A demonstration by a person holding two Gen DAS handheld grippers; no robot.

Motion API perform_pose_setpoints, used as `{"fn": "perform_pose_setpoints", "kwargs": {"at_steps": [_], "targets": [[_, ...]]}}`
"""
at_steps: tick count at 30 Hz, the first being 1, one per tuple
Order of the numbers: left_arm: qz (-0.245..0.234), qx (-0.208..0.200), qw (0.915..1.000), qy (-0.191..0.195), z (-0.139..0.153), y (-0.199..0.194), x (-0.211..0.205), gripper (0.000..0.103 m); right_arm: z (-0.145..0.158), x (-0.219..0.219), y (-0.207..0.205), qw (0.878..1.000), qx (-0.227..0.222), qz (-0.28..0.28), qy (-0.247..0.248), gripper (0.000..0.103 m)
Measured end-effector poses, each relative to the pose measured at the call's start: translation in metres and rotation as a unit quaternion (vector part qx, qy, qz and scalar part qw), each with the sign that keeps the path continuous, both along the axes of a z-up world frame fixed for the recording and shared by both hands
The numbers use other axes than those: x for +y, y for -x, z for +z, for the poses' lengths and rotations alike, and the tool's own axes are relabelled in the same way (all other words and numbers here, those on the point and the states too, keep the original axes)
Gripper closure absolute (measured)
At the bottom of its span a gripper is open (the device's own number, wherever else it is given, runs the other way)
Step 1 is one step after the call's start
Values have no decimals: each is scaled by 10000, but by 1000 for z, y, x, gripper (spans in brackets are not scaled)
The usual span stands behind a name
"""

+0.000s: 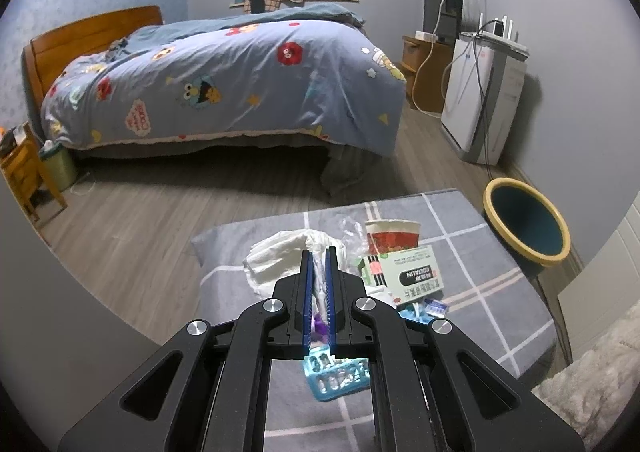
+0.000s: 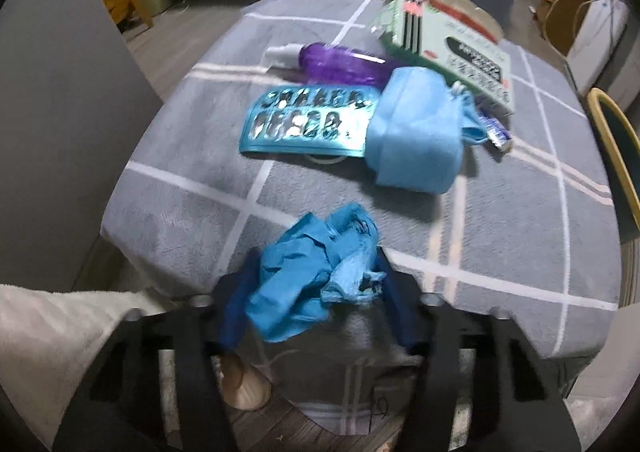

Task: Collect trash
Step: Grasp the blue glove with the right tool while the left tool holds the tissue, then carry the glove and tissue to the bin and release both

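Two tongs, two loads. Your left tongs are clamped on a crumpled white wrapper, held above the plaid-covered desk; your right tongs hold a balled blue glove near the desk's front edge. Both point forward and slightly down over the desk. Risk: the glove sits loosely and could slip free on the swing to the yellow-rimmed bin at the right. Blister pack, purple bottle and medicine box remain on the desk.
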State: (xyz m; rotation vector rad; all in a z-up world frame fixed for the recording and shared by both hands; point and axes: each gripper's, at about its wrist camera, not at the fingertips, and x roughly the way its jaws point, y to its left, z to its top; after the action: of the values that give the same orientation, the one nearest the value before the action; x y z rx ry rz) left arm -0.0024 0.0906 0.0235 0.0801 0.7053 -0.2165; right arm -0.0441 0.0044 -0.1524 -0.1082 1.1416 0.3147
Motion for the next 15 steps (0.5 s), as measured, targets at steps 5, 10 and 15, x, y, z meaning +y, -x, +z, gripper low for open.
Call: {"fn": "perform_pose_setpoints", "kwargs": {"at_steps": [5, 10, 15], "targets": [[21, -18, 10000, 65, 3, -4, 3, 96, 26, -7, -7, 9999, -91, 35, -131, 56], [76, -64, 9999, 107, 7, -8, 4, 96, 86, -31, -35, 9984, -514, 13, -231, 56], [61, -72, 9999, 134, 8, -13, 2, 96, 148, -80, -77, 9919, -1267, -82, 60, 56]]}}
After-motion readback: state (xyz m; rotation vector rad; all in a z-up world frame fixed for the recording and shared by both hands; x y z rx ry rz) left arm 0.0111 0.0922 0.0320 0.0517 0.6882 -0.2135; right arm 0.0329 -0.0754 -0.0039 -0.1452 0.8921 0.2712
